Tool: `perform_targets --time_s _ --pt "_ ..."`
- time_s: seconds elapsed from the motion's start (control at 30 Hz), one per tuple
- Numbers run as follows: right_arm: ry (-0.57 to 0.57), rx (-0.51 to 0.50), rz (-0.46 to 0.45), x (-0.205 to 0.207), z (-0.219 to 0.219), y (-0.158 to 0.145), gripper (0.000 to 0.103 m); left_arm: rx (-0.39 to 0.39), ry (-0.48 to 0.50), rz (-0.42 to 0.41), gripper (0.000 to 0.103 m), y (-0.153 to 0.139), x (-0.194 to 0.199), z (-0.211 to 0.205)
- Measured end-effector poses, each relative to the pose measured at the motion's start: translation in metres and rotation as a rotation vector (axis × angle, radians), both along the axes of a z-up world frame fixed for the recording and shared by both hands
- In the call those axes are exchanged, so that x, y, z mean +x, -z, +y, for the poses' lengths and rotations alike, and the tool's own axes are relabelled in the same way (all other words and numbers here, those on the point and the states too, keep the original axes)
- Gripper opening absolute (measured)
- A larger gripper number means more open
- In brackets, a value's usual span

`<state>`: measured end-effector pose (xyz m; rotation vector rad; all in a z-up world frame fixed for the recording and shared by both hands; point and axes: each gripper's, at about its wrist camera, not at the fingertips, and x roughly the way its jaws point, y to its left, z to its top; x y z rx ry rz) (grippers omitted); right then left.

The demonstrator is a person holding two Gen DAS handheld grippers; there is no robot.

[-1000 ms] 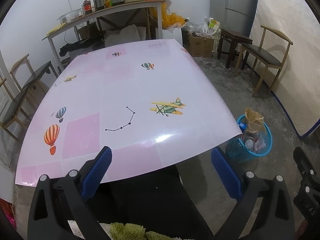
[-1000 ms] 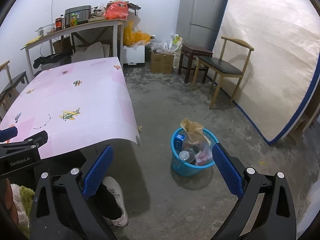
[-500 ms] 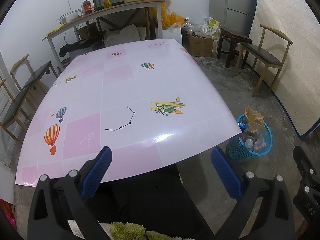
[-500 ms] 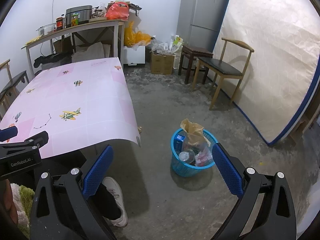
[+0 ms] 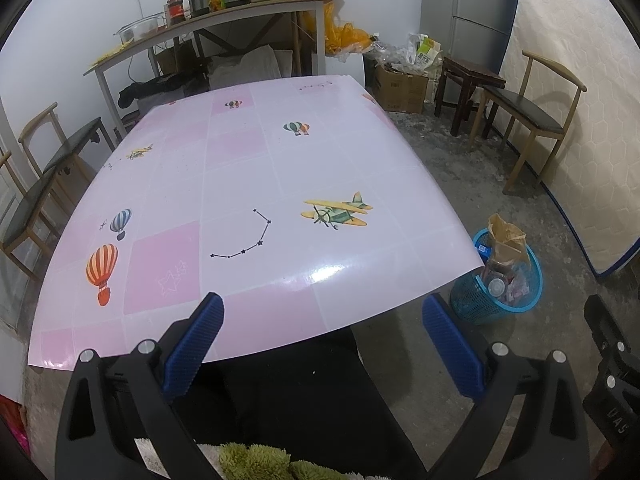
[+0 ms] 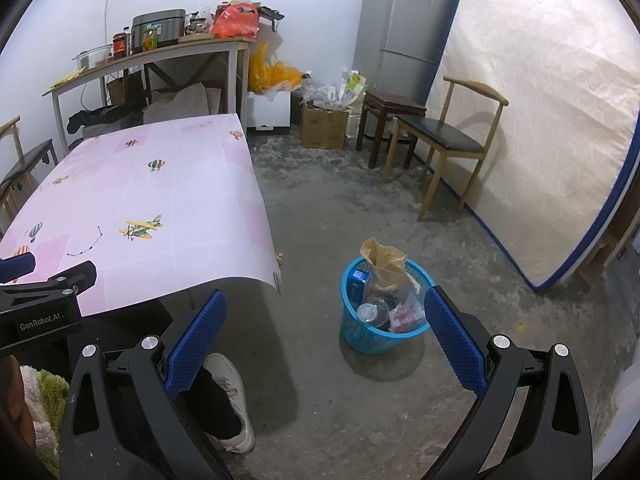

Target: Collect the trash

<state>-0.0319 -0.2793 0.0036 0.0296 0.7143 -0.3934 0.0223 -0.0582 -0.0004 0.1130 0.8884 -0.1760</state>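
We see the left gripper (image 5: pixel 322 346) with jaws wide apart, nothing between them, held over the near edge of the pink surface (image 5: pixel 240 184). Right gripper (image 6: pixel 326 342) jaws also spread and holding nothing, above the concrete floor (image 6: pixel 320 208). Just beyond it, the blue basket (image 6: pixel 362 334) stands beside the surface's corner, holding a brown paper bag (image 6: pixel 386 260), a plastic bottle (image 6: pixel 370 312) and wrappers.

In the left wrist view, the table (image 5: pixel 248 184) hides part of the blue basket (image 5: pixel 472 304); only a sliver of the right gripper (image 5: pixel 612 368) shows at the frame edge. The label on the box (image 6: pixel 356 278) in the basket is too small to read.
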Motion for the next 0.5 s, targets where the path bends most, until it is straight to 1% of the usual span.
perform_targets --time_s 0.5 --pt "0.001 -0.002 0.000 0.0005 -0.0002 -0.0003 0.095 -0.001 0.006 0.021 0.097 0.0016 0.0015 -0.0004"
